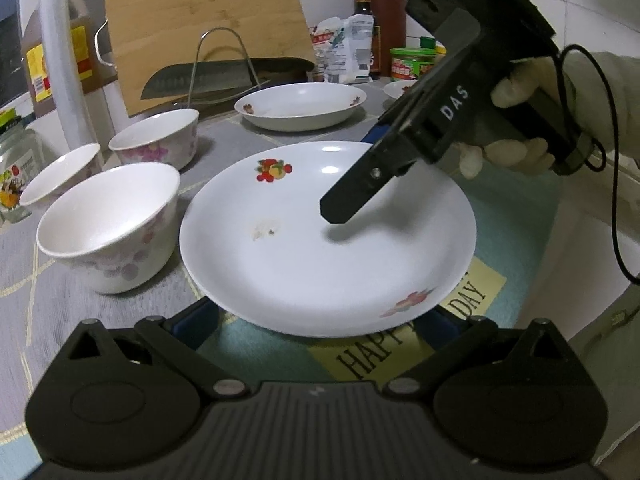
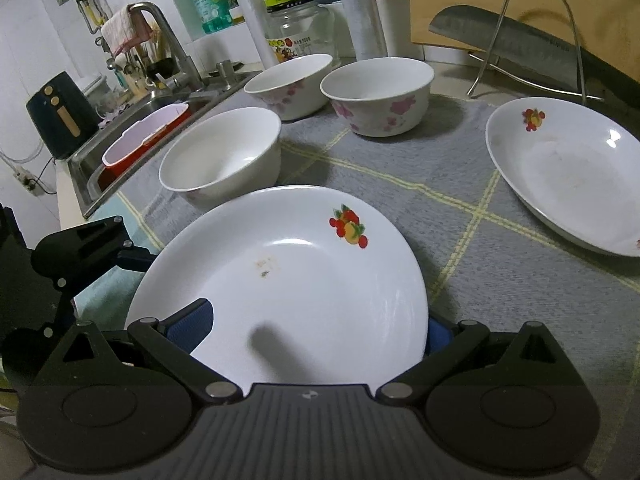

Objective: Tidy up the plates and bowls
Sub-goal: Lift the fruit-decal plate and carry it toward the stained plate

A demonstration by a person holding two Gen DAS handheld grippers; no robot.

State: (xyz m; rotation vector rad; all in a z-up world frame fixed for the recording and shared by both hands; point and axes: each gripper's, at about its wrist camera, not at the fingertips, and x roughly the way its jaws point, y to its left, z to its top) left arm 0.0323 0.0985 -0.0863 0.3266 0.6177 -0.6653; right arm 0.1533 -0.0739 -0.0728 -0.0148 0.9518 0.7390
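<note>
**Sorting barely begun: one plate between both tools, nothing stacked**

We judge the task near its start. The white shallow plate with a red fruit print [image 2: 280, 280] sits at the centre of the grey checked cloth on the table [image 2: 460, 216]. Three white bowls with pink flowers [image 2: 376, 96] stand apart at 11 to 12 o'clock, and a second fruit-print plate [image 2: 568, 176] lies alone at 2 o'clock.

Our right gripper [image 2: 312, 328] tilts down over the near rim, fingers [image 2: 192, 320] wide apart, straddling it. Our left gripper [image 1: 316, 320] brackets the opposite rim, fingers apart. A gloved hand [image 1: 516, 120] holds the right tool.
</note>
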